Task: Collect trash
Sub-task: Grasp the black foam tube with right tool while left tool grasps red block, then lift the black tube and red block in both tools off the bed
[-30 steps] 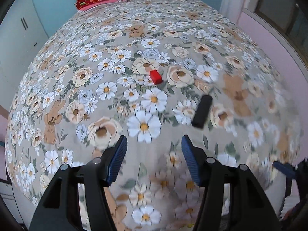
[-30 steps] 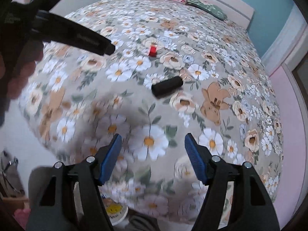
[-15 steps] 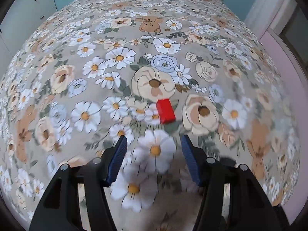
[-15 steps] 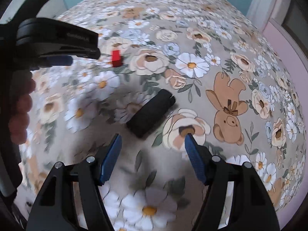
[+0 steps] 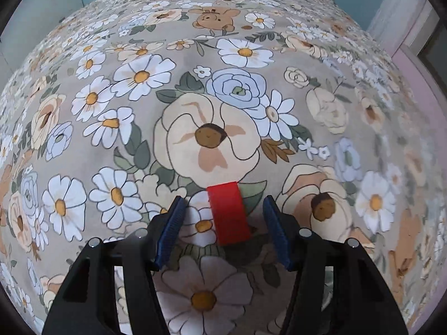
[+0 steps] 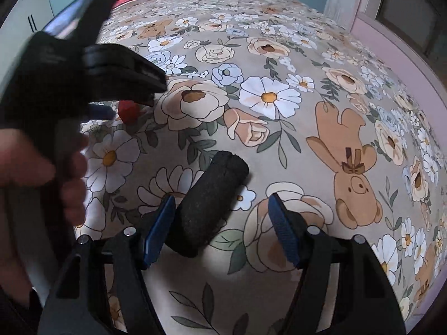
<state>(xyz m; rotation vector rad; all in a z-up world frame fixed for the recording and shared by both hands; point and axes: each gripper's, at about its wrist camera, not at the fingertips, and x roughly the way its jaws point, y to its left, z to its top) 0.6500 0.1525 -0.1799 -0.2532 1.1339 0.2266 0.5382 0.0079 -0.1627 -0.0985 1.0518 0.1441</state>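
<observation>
We've got our left gripper (image 5: 222, 217) spread around the red block (image 5: 229, 213) on the floral bedspread (image 5: 139, 111), pads clear of it; our right gripper (image 6: 222, 223) gapes too, the black roll (image 6: 208, 206) lying between its fingers, nearer the left one.

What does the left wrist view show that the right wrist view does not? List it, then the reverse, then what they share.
Only the left wrist view: the left gripper from behind, jaws open around the red block with gaps on both sides.

Only the right wrist view: the right gripper, open, with the black cylinder lying between its jaws close to the left pad, and the hand holding the other gripper.

Both: the floral bedspread, the red block, and the left gripper, which the right view shows from the side.
</observation>
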